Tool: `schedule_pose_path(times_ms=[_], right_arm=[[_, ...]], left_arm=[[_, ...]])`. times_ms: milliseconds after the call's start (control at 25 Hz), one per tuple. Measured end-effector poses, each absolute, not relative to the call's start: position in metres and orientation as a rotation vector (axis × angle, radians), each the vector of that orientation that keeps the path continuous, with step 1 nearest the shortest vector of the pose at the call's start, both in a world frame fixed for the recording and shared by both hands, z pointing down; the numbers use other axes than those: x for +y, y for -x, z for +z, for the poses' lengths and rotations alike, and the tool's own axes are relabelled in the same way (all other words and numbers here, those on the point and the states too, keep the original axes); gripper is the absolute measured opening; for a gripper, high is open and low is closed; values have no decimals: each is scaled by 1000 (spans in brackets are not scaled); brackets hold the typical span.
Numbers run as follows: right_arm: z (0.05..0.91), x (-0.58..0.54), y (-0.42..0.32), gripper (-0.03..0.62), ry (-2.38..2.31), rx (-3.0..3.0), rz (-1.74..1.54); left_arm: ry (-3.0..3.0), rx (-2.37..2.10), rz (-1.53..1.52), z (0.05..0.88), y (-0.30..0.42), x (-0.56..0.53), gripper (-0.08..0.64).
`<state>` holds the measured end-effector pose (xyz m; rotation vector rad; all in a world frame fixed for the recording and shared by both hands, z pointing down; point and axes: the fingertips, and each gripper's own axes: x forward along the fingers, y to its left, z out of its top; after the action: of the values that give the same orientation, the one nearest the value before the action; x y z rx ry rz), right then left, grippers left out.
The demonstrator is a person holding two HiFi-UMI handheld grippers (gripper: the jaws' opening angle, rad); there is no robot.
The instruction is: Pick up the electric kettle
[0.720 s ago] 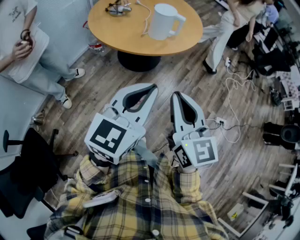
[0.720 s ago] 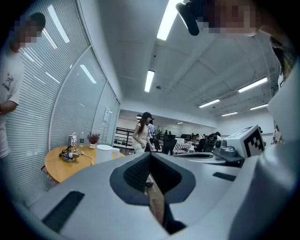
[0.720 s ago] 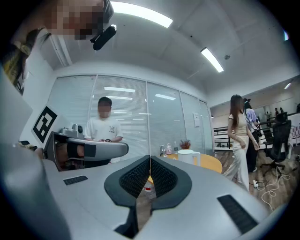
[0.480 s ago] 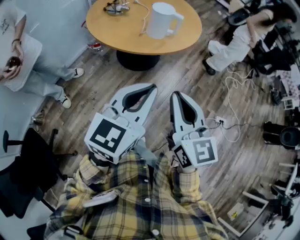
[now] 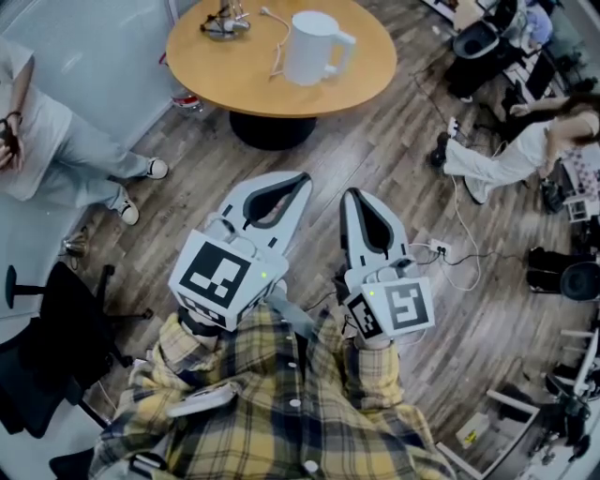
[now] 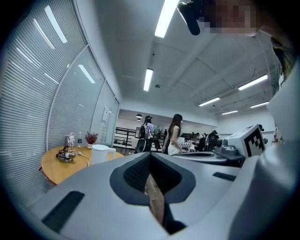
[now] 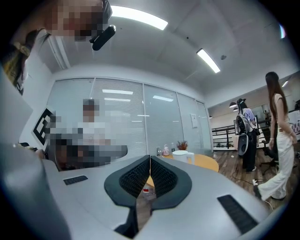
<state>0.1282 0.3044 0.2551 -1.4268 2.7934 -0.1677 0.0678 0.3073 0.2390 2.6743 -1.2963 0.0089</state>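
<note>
The white electric kettle (image 5: pixel 312 47) stands upright on a round wooden table (image 5: pixel 244 80) at the top of the head view, its handle to the right. Both grippers are held level near my body, well short of the table. My left gripper (image 5: pixel 304 176) is shut with nothing in it. My right gripper (image 5: pixel 351 191) beside it is also shut and holds nothing. In the left gripper view the kettle (image 6: pixel 100 153) is small and far off to the left, on the table (image 6: pixel 54 166). The right gripper view has the kettle (image 7: pixel 183 156) just right of its jaw tips.
A small device with a white cable (image 5: pixel 225 21) lies on the table left of the kettle. A seated person (image 5: pixel 66 155) is at the left and another person (image 5: pixel 520 150) at the right. A black office chair (image 5: pixel 47 347) stands at lower left; cables (image 5: pixel 459 234) trail over the wooden floor.
Table and kettle have slid slightly left in the head view. The person at the right has moved further right and down. Both grippers keep their place and stay shut.
</note>
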Motion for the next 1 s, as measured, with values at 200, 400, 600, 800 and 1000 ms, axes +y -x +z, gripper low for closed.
schedule_pose_path(times_ms=[200,400,600,800,1000], right_arm=[[254,299,-135,34,1414,2794,-165],[257,287,-136,34,1389,2804,-181],[258,265,-125,34,1389,2822,-173],[258,228,-106,34,1411,2821,-165],[261,183,-92,34,1459,2815,-168]], left_arm=[[-2671,-1306,14,240,-76,305,3],[-2667,-1317,19,240,-78,295,3],[-2664,-1321,9,242,-68,275,3],[-2672,-1288,1,242,-50,236,3],[-2699,-1251,2,245,-36,187,3]])
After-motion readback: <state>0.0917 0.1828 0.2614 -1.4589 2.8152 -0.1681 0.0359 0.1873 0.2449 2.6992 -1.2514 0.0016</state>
